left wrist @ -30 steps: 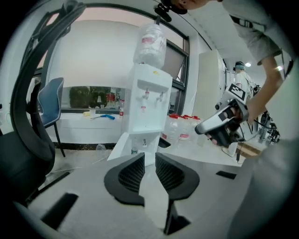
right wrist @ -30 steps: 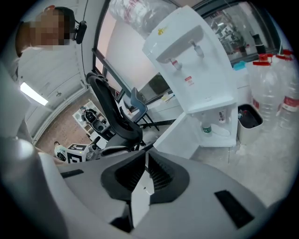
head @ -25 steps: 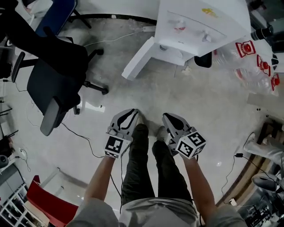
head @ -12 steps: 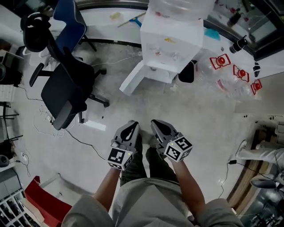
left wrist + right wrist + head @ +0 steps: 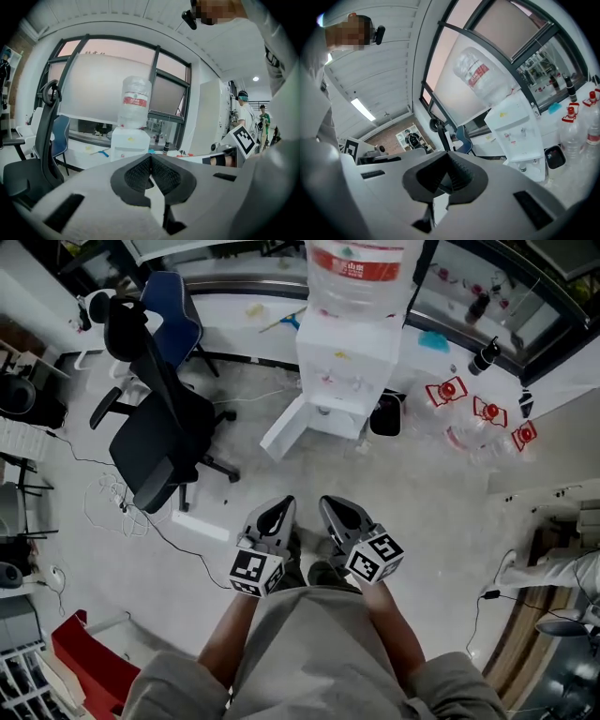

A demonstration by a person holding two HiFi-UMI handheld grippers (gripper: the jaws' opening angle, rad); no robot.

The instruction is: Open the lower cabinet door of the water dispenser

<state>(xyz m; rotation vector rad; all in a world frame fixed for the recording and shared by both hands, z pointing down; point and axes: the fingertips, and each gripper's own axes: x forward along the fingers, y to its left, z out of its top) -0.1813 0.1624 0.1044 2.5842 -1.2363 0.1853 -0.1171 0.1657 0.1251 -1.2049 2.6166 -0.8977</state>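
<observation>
The white water dispenser (image 5: 349, 367) stands at the far side of the floor with a clear bottle (image 5: 361, 268) on top. Its lower cabinet door (image 5: 289, 427) hangs swung out to the left. Both grippers are held close to my body, well short of the dispenser. My left gripper (image 5: 277, 510) is shut with nothing in it, and my right gripper (image 5: 336, 510) is likewise shut and empty. The left gripper view shows the dispenser (image 5: 127, 146) far ahead past the closed jaws of the left gripper (image 5: 151, 163). In the right gripper view, the dispenser (image 5: 516, 131) is beyond the right gripper (image 5: 447, 163).
A black office chair (image 5: 159, 442) and a blue chair (image 5: 173, 320) stand at the left. Several empty red-capped bottles (image 5: 473, 413) lie right of the dispenser, beside a black bin (image 5: 384, 416). Cables (image 5: 112, 498) trail over the floor. A person (image 5: 246, 112) stands in the background.
Both grippers have risen and drawn in toward my body. The head view has pulled back, so the dispenser looks smaller and its bottle has come into view.
</observation>
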